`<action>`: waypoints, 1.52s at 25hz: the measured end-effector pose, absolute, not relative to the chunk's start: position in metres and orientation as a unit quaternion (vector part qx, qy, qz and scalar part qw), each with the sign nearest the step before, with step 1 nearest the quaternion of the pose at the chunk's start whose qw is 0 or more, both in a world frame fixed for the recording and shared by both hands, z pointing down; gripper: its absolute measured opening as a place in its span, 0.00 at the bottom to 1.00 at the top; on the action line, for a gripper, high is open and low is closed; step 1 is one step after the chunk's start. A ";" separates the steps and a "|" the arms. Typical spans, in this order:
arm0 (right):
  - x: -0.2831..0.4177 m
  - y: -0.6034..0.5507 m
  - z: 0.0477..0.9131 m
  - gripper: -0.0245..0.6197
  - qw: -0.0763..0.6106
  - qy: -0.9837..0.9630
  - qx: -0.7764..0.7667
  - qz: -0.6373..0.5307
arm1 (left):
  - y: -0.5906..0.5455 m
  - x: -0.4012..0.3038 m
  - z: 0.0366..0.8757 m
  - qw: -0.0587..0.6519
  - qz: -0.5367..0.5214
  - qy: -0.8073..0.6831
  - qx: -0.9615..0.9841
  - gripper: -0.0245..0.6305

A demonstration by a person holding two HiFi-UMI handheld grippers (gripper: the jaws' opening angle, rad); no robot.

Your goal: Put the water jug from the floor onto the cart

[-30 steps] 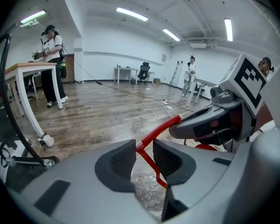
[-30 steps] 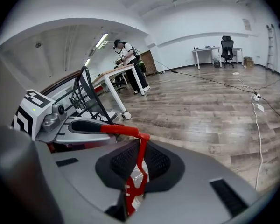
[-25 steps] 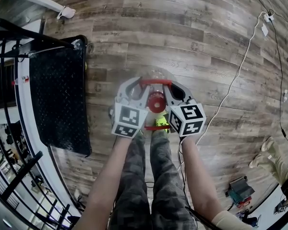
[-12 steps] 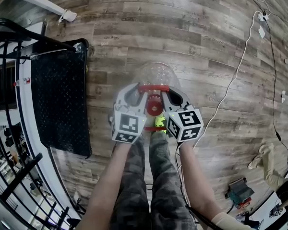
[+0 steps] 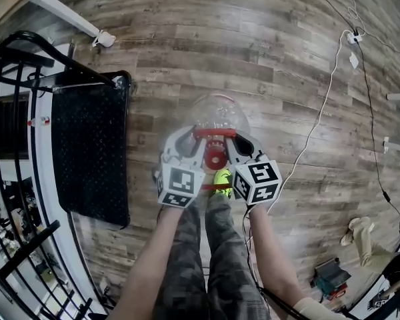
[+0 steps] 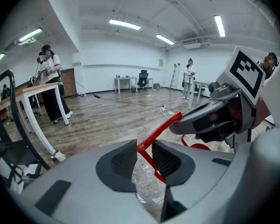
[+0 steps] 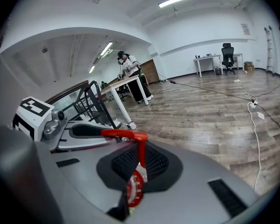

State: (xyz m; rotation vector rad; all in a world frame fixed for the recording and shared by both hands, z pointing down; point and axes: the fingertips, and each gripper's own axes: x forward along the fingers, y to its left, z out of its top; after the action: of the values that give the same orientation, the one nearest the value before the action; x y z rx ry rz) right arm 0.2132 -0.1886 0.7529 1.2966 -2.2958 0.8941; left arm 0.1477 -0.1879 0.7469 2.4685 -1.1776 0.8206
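The clear water jug (image 5: 217, 114) hangs off the wooden floor, its red cap (image 5: 215, 157) facing me and its red handle (image 5: 215, 133) across the top. My left gripper (image 5: 197, 135) is shut on the handle's left corner; in the left gripper view the red bar (image 6: 154, 133) sits pinched between the pads, with the jug's clear plastic (image 6: 147, 185) below. My right gripper (image 5: 233, 136) is shut on the handle's right end; the right gripper view shows a thin red strut (image 7: 140, 155) clamped between the pads above the cap (image 7: 134, 190). The black-decked cart (image 5: 87, 145) stands at my left.
The cart's black rail frame (image 5: 27, 52) rises at the far left. A white table leg (image 5: 73, 19) crosses the top left. A white cable (image 5: 323, 109) runs to a power strip (image 5: 354, 37) on the right. My legs and a green shoe (image 5: 223, 177) are below the jug.
Both grippers have come up with the jug, which now hangs higher off the floor and shows more of its clear body beyond the jaws. The grips are unchanged.
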 end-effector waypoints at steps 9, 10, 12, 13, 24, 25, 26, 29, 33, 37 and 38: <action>0.187 -0.174 0.675 0.07 0.176 -0.823 0.441 0.310 | -0.171 0.121 0.670 0.145 0.287 -0.414 0.852 0.20; 0.185 -0.172 0.668 0.07 0.176 -0.824 0.440 0.311 | -0.169 0.120 0.663 0.145 0.287 -0.413 0.852 0.20; 0.182 -0.168 0.654 0.07 0.177 -0.824 0.438 0.311 | -0.166 0.117 0.649 0.146 0.287 -0.412 0.852 0.20; 0.180 -0.166 0.647 0.07 0.178 -0.825 0.438 0.312 | -0.163 0.115 0.642 0.147 0.287 -0.411 0.853 0.20; 0.161 -0.144 0.559 0.07 0.180 -0.831 0.430 0.303 | -0.140 0.096 0.555 0.146 0.284 -0.408 0.855 0.20; 0.158 -0.143 0.551 0.07 0.179 -0.833 0.428 0.302 | -0.139 0.093 0.547 0.145 0.285 -0.409 0.855 0.20; 0.156 -0.141 0.544 0.07 0.178 -0.835 0.425 0.301 | -0.137 0.092 0.540 0.145 0.286 -0.409 0.854 0.20; 0.153 -0.138 0.523 0.07 0.177 -0.840 0.419 0.296 | -0.134 0.089 0.519 0.140 0.285 -0.410 0.855 0.20; 0.151 -0.132 0.496 0.07 0.174 -0.841 0.419 0.296 | -0.129 0.088 0.492 0.133 0.283 -0.409 0.857 0.20; 0.149 -0.128 0.469 0.07 0.175 -0.845 0.416 0.287 | -0.124 0.087 0.466 0.133 0.275 -0.412 0.859 0.20; 0.149 -0.129 0.462 0.07 0.175 -0.846 0.416 0.284 | -0.125 0.086 0.459 0.131 0.273 -0.410 0.860 0.20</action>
State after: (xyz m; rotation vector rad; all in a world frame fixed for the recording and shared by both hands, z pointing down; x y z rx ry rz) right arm 0.1486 -0.1285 0.4618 1.1791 -2.3960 0.8059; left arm 0.0864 -0.1249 0.4592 2.4972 -1.1914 0.7923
